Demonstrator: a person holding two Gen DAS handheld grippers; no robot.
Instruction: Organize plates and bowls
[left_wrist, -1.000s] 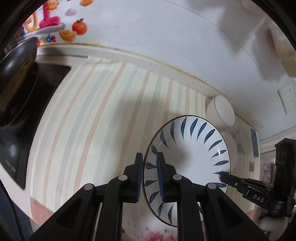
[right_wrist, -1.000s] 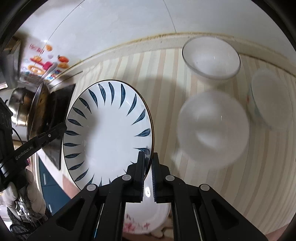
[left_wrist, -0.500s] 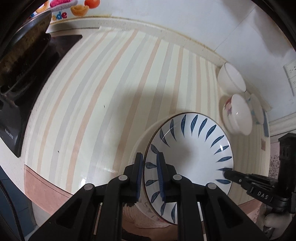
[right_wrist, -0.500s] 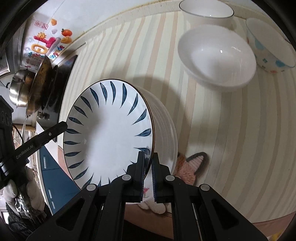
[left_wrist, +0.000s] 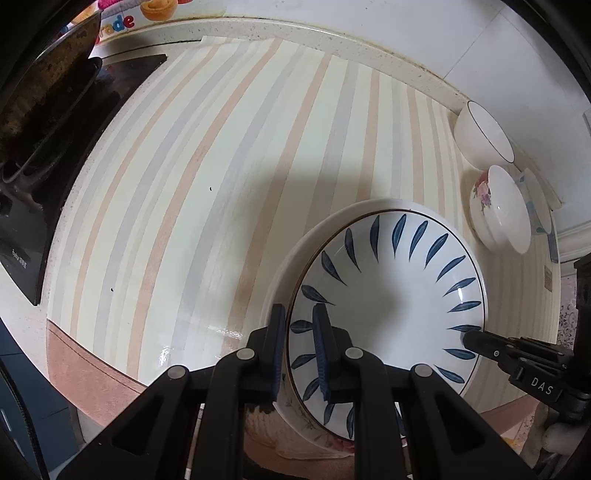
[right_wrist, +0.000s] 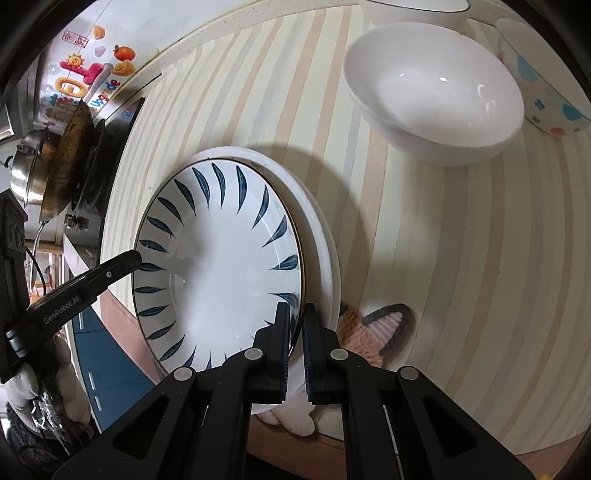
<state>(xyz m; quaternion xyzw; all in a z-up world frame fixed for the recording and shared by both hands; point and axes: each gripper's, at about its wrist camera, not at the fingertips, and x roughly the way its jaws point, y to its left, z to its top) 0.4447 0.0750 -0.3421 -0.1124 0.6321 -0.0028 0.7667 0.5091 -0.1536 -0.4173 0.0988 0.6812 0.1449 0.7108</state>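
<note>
The striped bench is seen ahead of both claws, and most of it is bare. A dark stove with a pan is seen far off to the left of the left claw.

Next in size is the blue-leaf plate. It is held by two claws at once. Its near left rim is pinched by the left claw, with one blue pad under the rim and one on top. Its near right rim is pinched by the right claw, whose pads are almost pressed together on the thin edge. Right under this plate a bigger white plate is seen, so a stack of plates is being made close in front of the claws. It cannot be told if the top plate is fully set down yet.

The bowls are not sorted yet, it seems. A wide white bowl is seen ahead and to the right of the right claw. Just beside it, further right, a smaller dotted bowl is seen. Behind them a white bowl with a dark rim stands by the wall.

So the plates look nearly done. The letting go is probably still left, and the three bowls are likely still to be stacked.
</note>
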